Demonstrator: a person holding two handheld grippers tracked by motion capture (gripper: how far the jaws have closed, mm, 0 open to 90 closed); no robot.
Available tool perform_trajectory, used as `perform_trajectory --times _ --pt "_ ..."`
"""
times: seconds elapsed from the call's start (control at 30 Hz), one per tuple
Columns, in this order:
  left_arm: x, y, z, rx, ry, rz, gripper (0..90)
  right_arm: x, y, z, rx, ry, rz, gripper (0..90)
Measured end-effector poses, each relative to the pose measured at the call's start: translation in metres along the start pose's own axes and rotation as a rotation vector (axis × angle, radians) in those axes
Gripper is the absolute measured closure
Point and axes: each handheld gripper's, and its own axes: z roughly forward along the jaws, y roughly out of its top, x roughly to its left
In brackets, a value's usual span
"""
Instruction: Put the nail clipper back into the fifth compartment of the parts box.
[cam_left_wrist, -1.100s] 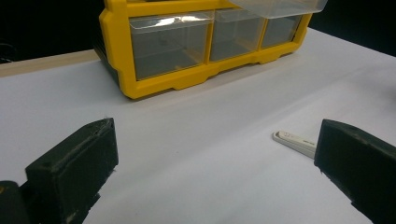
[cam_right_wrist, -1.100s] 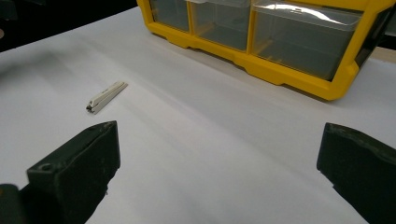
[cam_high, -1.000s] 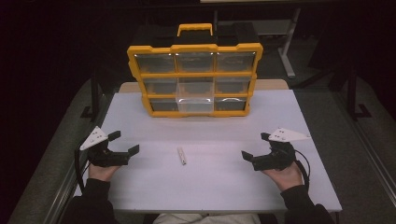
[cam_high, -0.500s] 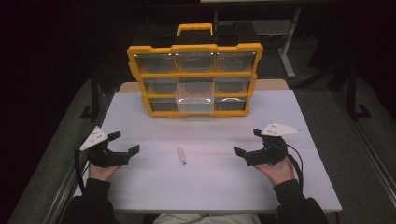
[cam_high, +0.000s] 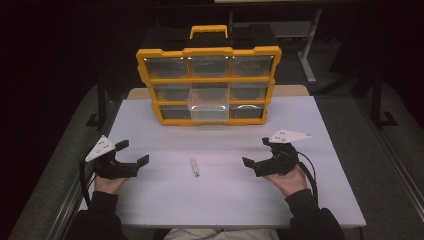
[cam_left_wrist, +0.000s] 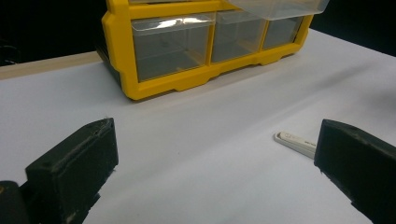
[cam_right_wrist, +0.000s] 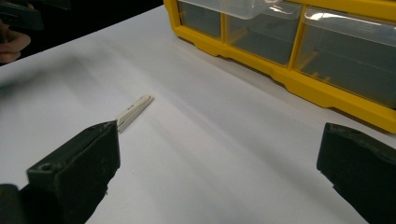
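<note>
A small white stick-shaped piece lies flat on the white table, midway between my two grippers. It also appears in the left gripper view and the right gripper view. My left gripper rests at the table's left side, open and empty. Open and empty too, my right gripper sits to the right of the piece, angled toward it. A yellow organizer with clear drawers stands upright at the back; its middle bottom drawer is pulled out.
The organizer has a yellow handle on top. The table's edges drop to a dark floor on both sides. A white-legged desk stands behind at the right.
My right gripper has moved left and slightly forward, toward the white piece. The left gripper and the piece have stayed still.
</note>
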Motion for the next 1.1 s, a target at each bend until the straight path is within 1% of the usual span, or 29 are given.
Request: perform_trajectory --times 0.23,0.37,0.47,0.53,0.6,1.1 --pt "0.0 0.0 0.0 0.0 0.0 -0.001 0.0 0.005 0.007 0.007 0.007 0.011 -0.011 0.0" --pt "0.0 0.0 0.0 0.0 0.001 -0.001 0.0 0.008 0.011 0.013 0.019 0.026 -0.013 0.0" --pt "0.0 0.0 0.0 0.001 0.001 0.0 0.0 0.011 0.014 0.019 0.042 0.039 -0.014 0.0" --pt "0.0 0.0 0.0 0.001 0.0 0.0 0.0 0.012 0.015 0.021 0.044 0.042 -0.015 0.0" --pt "0.0 0.0 0.0 0.001 0.0 0.0 0.0 0.015 0.018 0.025 0.05 0.047 -0.025 0.0" --pt "0.0 0.0 0.0 0.003 0.001 -0.001 0.0 0.026 0.029 0.043 0.077 0.087 -0.051 0.0"
